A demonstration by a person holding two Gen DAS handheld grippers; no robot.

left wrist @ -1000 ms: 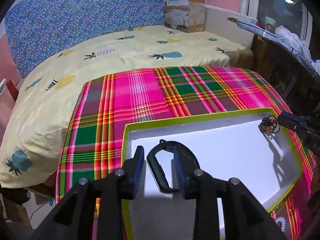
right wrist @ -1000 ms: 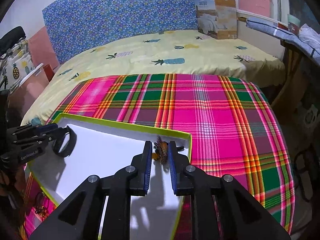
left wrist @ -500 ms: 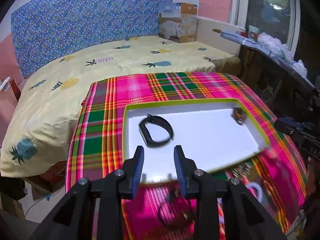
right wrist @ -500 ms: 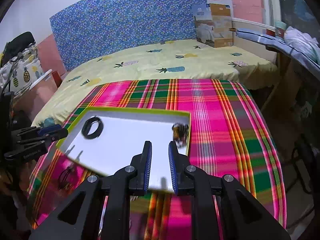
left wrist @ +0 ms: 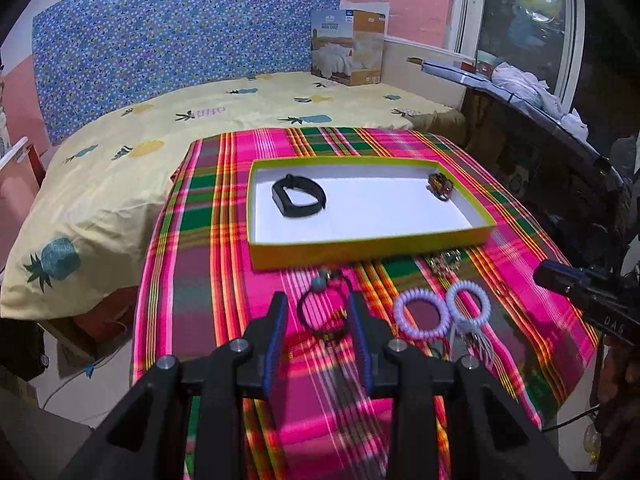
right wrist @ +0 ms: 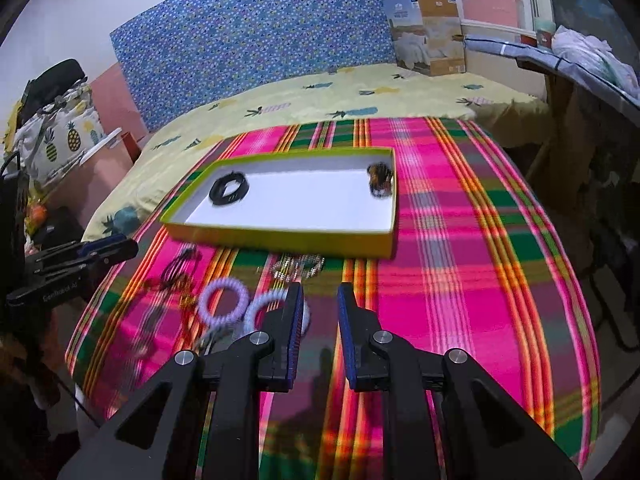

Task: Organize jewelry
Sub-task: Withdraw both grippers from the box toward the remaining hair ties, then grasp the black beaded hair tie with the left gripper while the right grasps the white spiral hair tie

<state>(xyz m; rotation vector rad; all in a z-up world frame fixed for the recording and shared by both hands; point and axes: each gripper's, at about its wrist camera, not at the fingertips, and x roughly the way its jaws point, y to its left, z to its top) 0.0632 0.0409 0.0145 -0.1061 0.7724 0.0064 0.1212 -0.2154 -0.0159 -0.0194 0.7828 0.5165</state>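
Observation:
A green-rimmed white tray point(left wrist: 372, 246) point(right wrist: 280, 238) lies on the plaid cloth. In it are a black band point(left wrist: 298, 201) point(right wrist: 229, 189) at the left and a brown beaded bracelet point(left wrist: 440, 186) point(right wrist: 380, 179) at the right. In front of the tray lie a dark cord bracelet point(left wrist: 322, 312), two lilac spiral rings point(left wrist: 418, 314) point(right wrist: 222, 305) and a sparkly chain point(left wrist: 442, 263) point(right wrist: 298, 267). My left gripper point(left wrist: 318, 334) is open and empty above the cord bracelet. My right gripper point(right wrist: 319, 322) is open and empty, just right of the spiral rings.
The plaid cloth point(left wrist: 224, 280) covers a table beside a bed with a yellow pineapple sheet point(left wrist: 160, 136). A cardboard box point(left wrist: 348, 46) stands at the bed's far side. A cluttered ledge point(left wrist: 520, 88) runs along the right.
Both grippers let go of the black band and the beaded bracelet in the tray, then pulled back toward the near side. They now hover over the loose jewelry in front of the tray.

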